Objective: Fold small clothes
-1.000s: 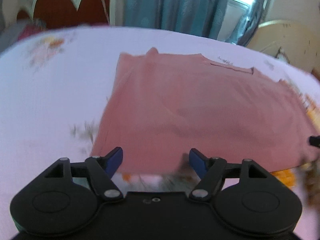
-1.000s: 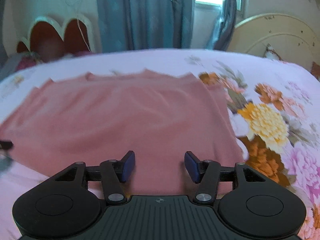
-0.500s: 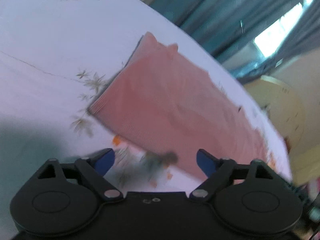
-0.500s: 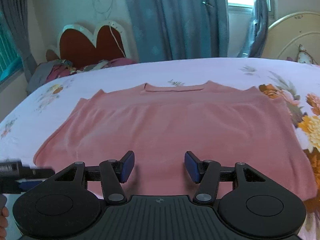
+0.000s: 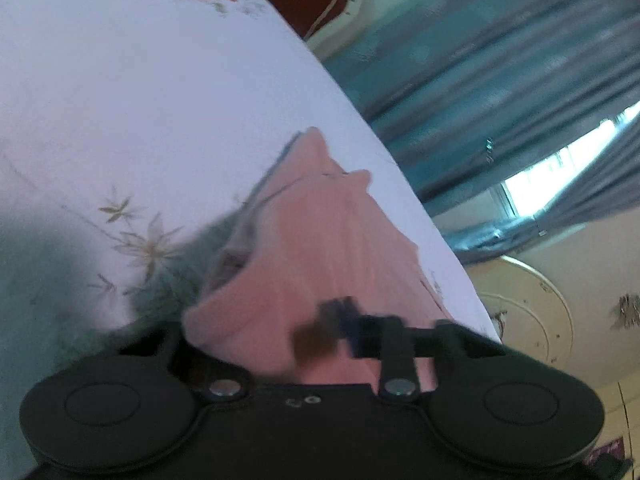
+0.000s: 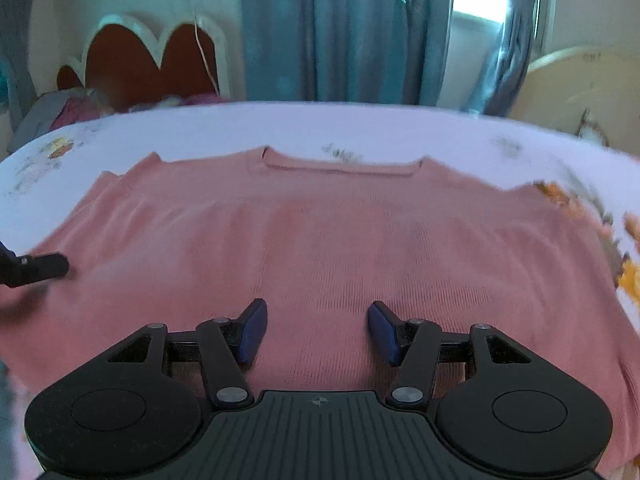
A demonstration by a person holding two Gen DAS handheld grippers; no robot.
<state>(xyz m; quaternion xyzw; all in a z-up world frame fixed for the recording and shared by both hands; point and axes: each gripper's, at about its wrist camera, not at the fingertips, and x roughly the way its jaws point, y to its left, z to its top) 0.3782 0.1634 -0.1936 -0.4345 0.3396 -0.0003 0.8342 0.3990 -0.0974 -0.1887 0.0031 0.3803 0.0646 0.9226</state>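
Note:
A pink knit top (image 6: 340, 240) lies flat on the bed, neckline at the far side. My right gripper (image 6: 316, 328) is open and empty, its blue pads just above the top's near hem. In the left wrist view the top's left corner (image 5: 304, 272) is lifted and draped over my left gripper (image 5: 280, 332); the right finger (image 5: 356, 332) is blurred and moved inward, the left finger is hidden under the cloth. The left gripper's finger (image 6: 36, 268) shows at the top's left edge in the right wrist view.
The bed has a pale floral sheet (image 6: 360, 128) with orange flowers at the right (image 6: 628, 276). A scalloped red headboard (image 6: 152, 60) and blue curtains (image 6: 344, 28) stand behind. Clothes are piled at the far left (image 6: 68, 112).
My left gripper moved onto the top's left corner, closed in on it and lifted the cloth. My right gripper shifted slightly over the near hem and stayed open.

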